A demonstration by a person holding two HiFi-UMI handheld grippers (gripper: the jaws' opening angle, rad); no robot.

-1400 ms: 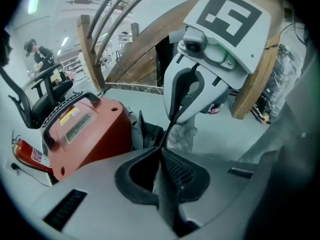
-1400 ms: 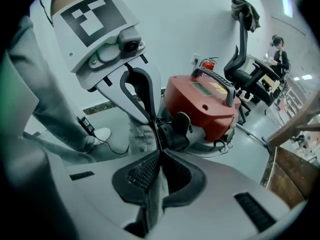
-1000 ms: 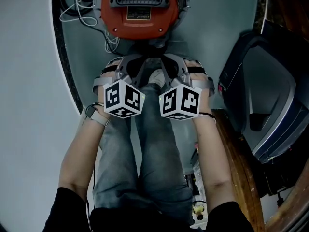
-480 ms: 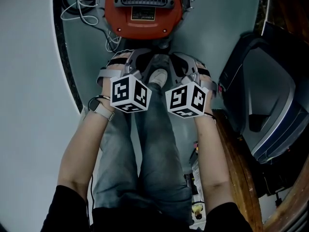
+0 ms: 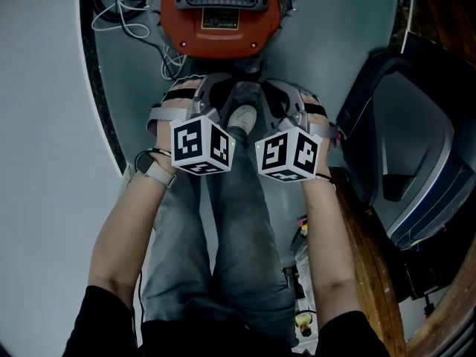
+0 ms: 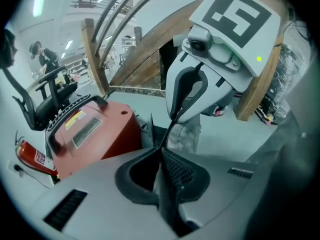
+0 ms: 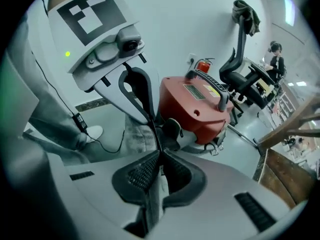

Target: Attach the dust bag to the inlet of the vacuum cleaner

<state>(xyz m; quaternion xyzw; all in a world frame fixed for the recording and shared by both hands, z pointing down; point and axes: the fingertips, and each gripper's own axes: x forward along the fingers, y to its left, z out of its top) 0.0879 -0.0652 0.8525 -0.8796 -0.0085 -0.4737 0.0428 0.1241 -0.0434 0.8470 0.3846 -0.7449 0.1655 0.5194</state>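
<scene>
The red vacuum cleaner (image 5: 221,13) stands on the floor just ahead of me, with its dark inlet (image 7: 172,129) facing my hands. A thin grey dust bag (image 6: 183,134) hangs stretched between the two grippers. My left gripper (image 6: 162,150) is shut on one edge of the bag. Facing it, my right gripper (image 7: 159,152) is shut on the other edge of the dust bag (image 7: 136,134). In the head view the left gripper (image 5: 217,91) and right gripper (image 5: 262,91) sit side by side just short of the vacuum, above my legs and one shoe (image 5: 242,117).
A white cable (image 5: 130,17) lies coiled left of the vacuum. A large dark grey unit (image 5: 405,140) stands at the right, beside a wooden rail (image 5: 364,236). A fire extinguisher (image 6: 31,157) and an office chair (image 7: 245,79) stand behind the vacuum.
Both grippers, still shut on the bag, edged slightly forward towards the vacuum, then held almost still over the last half second.
</scene>
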